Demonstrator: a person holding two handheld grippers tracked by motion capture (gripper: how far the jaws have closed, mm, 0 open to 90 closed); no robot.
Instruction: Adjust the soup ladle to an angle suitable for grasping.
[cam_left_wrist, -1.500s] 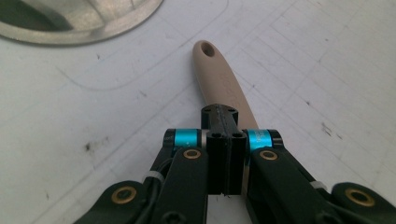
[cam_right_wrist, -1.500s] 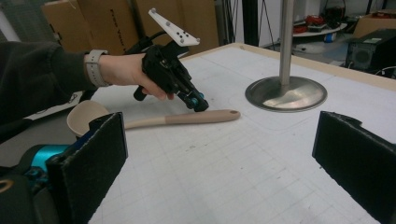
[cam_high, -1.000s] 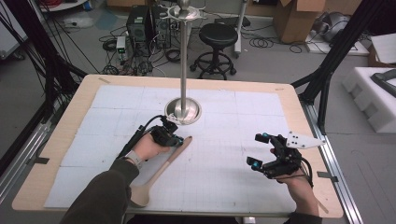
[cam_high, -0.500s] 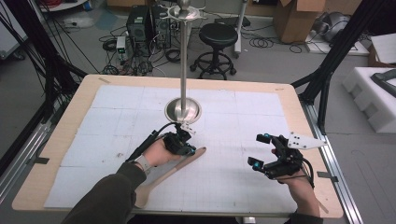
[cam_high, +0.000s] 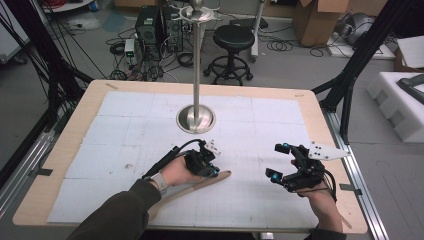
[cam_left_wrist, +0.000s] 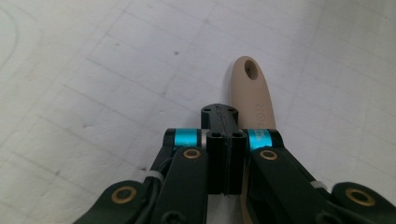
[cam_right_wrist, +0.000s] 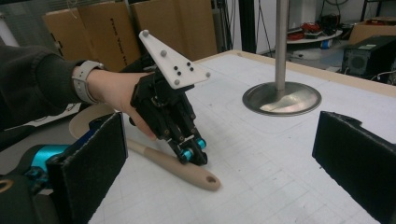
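You look to be at the grasping step: your left gripper (cam_high: 214, 168), jaws pressed together, sits just beside the wooden spoon's (cam_high: 200, 184) handle near the steel stand (cam_high: 196, 119), so next part them and straddle it, while your right gripper (cam_high: 279, 163) waits wide apart

Hidden and cut-off parts

The long tan wooden spoon (cam_high: 200, 186) has its bowl end covered by the person's dark sleeve (cam_high: 120, 215) in the high view. In the left gripper view its handle runs under the black two-jaw left gripper (cam_left_wrist: 223, 140), so whether the closed jaws touch it cannot be told.
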